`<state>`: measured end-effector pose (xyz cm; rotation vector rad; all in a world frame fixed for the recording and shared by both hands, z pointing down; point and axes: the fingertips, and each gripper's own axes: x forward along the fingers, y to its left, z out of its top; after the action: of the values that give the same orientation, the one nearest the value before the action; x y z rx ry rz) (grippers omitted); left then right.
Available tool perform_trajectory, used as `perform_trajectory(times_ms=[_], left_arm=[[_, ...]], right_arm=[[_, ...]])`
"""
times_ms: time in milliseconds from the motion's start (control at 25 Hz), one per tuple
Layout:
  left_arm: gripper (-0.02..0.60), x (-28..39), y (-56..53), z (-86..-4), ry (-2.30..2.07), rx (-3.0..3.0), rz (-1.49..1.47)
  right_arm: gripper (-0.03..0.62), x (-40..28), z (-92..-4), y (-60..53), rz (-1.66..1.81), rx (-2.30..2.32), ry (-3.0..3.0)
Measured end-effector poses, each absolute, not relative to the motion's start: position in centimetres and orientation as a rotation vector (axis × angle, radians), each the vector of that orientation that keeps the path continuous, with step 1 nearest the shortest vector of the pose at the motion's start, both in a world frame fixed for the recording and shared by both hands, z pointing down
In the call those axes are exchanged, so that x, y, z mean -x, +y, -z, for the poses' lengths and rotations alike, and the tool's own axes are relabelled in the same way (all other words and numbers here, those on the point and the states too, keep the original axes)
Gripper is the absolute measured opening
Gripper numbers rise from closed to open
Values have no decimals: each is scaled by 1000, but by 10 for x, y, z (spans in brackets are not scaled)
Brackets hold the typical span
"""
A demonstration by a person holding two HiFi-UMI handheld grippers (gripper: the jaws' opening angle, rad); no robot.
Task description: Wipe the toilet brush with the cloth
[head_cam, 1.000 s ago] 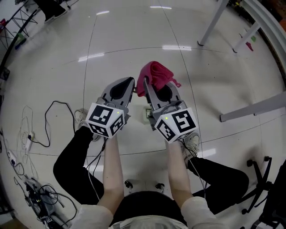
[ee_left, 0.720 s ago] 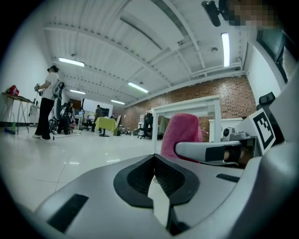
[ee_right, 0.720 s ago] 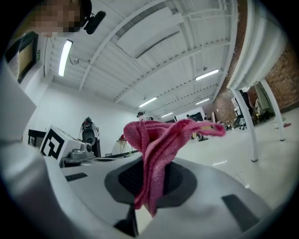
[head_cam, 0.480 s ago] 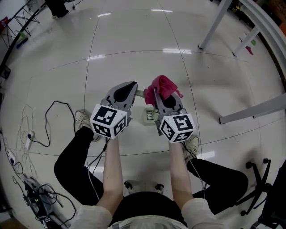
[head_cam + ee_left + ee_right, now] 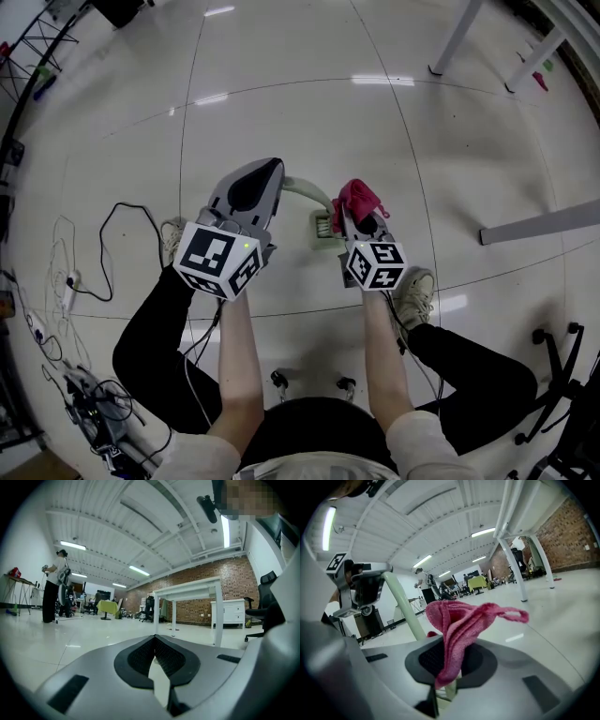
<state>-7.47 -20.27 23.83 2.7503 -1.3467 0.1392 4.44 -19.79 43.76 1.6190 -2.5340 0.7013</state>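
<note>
At 12 o'clock from the person's knees, the left gripper point(image 5: 276, 174) is closed on the handle of the pale green plastic toilet brush point(image 5: 309, 191). At its 3 o'clock, the right gripper point(image 5: 362, 214) clamps the crumpled pink fabric cloth point(image 5: 358, 195), just beside the brush head.

The head view looks steeply down from above the person onto both forearms and the tiled floor point(image 5: 281, 75). The left gripper point(image 5: 270, 173) lies left of centre and the right gripper point(image 5: 361, 214) right of centre. The left gripper view sits low behind its own jaws and faces almost level across the floor, toward a white table point(image 5: 187, 588) and a brick wall point(image 5: 236, 576) well off. The right gripper view also faces along its own jaws, with the pink cloth point(image 5: 459, 620) close to the lens. It shares that cloth, the toilet brush point(image 5: 405, 606) handle and the left gripper with the head view.
</note>
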Motion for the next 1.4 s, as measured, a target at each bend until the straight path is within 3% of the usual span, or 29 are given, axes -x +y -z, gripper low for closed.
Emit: perform_trajectory(times_ms=[360,640,880,1080,1400], left_arm=[[6,77,-203,-240,-1357,-2750,-123],[6,78,-203,-241,-1348,-2751,-166],[6,75,-201,-240,-1343,-2747,-163],[6,72,-198,-241,-1316,-2781,-216],[5,72,-198,-240,-1304,-2777,-169]], right_arm=[[32,-44,-490,-198,-806,-1571,-2444],[32,-63,-430,-159,-507,-1807,-2377],[32,11,-481,-101,-977,-1638,-2383],[32,19,-514,-123,-1192,-1680,-2227],[32,16,-478,-159,-1149,-1741,-2284]])
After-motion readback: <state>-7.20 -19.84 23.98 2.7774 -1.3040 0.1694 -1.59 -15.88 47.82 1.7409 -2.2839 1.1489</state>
